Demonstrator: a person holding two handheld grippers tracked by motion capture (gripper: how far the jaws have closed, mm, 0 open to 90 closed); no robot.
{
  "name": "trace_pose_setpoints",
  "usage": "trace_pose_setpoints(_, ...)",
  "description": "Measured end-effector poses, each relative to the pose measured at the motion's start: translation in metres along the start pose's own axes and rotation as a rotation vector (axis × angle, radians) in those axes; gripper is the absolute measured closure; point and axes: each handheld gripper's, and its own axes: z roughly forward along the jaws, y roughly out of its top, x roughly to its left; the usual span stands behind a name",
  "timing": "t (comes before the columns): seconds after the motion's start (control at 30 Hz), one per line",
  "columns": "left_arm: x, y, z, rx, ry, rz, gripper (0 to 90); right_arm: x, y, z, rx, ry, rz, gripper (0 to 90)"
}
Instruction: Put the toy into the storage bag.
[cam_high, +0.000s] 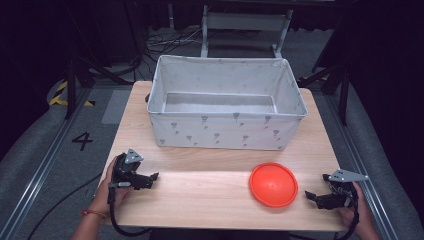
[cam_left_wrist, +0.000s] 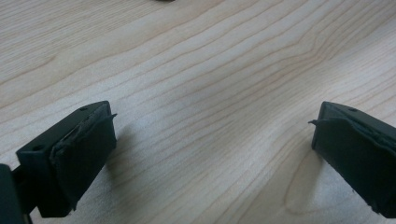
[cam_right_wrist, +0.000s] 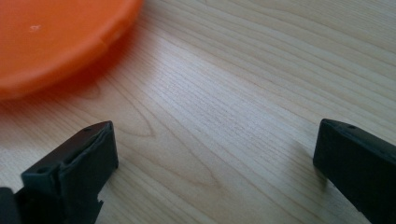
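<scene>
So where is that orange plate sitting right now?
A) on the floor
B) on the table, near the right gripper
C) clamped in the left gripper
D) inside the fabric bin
B: the orange plate lies flat on the table in front of the fabric bin, close beside the right gripper, whose jaws stand open and apart from it.
</scene>
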Motion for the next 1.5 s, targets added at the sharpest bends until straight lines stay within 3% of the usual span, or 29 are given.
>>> trace_pose_setpoints(0.27,0.002,-0.005,-0.005,-0.001,-0.015,0.029,0.2,0.000,0.000,0.000,0.000,0.001,0.000,0.0)
trace_pose_setpoints(0.47,0.002,-0.006,-0.005,-0.003,-0.022,0.023,0.2,0.000,0.001,0.000,0.005,0.003,-0.010,0.3)
trace_pose_setpoints(0.63,0.005,-0.005,-0.004,-0.003,-0.035,0.053,0.0,0.002,0.000,-0.002,0.005,0.001,-0.024,0.5)
trace_pose_setpoints(0.7,0.006,-0.005,-0.004,0.000,-0.042,0.055,0.0,-0.001,0.002,-0.002,0.026,0.019,-0.022,0.3)
trace_pose_setpoints(0.83,0.006,-0.005,-0.005,0.003,-0.035,0.048,0.1,-0.004,0.008,-0.002,0.081,0.021,-0.031,1.7)
trace_pose_setpoints(0.87,0.006,-0.005,-0.005,0.004,-0.031,0.041,0.1,-0.005,0.010,-0.002,0.087,0.018,-0.028,5.3)
trace_pose_setpoints(0.93,0.006,-0.005,-0.005,0.001,-0.030,0.039,0.1,-0.005,0.014,-0.004,0.065,0.024,-0.043,24.7)
trace_pose_setpoints(1.0,0.006,-0.005,-0.005,0.001,-0.030,0.039,0.1,-0.006,0.017,-0.004,0.060,0.030,-0.050,17.9)
trace_pose_setpoints(1.1,0.006,-0.005,-0.005,0.001,-0.030,0.038,0.1,-0.007,0.024,-0.006,0.051,0.039,-0.051,23.9)
trace_pose_setpoints(1.2,0.006,-0.005,-0.005,0.001,-0.030,0.038,0.1,-0.007,0.032,-0.011,0.034,0.053,-0.042,18.3)
trace_pose_setpoints(1.27,0.006,-0.005,-0.005,0.001,-0.030,0.038,0.1,-0.004,0.038,-0.013,0.031,0.045,-0.059,18.6)
trace_pose_setpoints(1.5,0.006,-0.005,-0.005,-0.001,-0.030,0.039,0.1,0.010,0.062,-0.010,0.023,0.087,-0.111,18.6)
